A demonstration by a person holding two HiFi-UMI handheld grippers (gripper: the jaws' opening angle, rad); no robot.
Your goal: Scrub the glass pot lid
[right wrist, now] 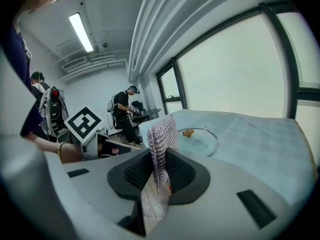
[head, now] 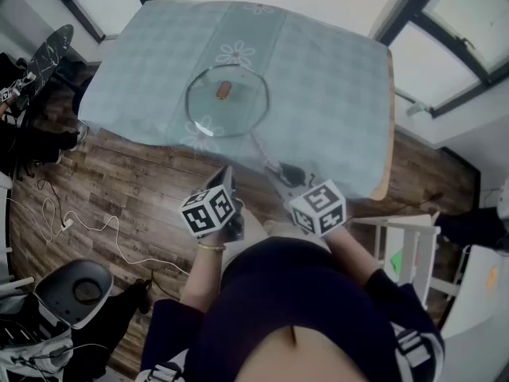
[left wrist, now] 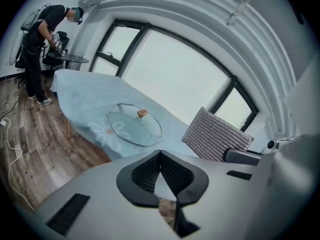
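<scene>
Because its jaws are pressed together with nothing between them, the left gripper (left wrist: 160,159) has no hold on anything; it hangs over the wooden floor, short of the near edge of the bench (left wrist: 80,91).

Ahead of it, well apart, the glass pot lid (left wrist: 134,126) lies flat on the pale blue checked cloth, close to that near edge, with its small brown knob (left wrist: 142,113) standing up at the centre. I judge the lid stiff and fairly heavy for its size. Its smooth glass is likely to slip on the cloth under a sideways push, and it would break if knocked off the bench. The knob looks like the safest place to take hold. A pinch there, or a steadying press on the metal rim, should keep the lid from skating while it is scrubbed.

Over to the right, the right gripper (right wrist: 160,171) pinches a silvery woven scouring pad (right wrist: 161,134) by its lower edge, so the pad stands upright out of the jaws. The pad looks light and soft, apt to fold under pressure. From this gripper too the lid lies ahead on the bench, untouched.
</scene>
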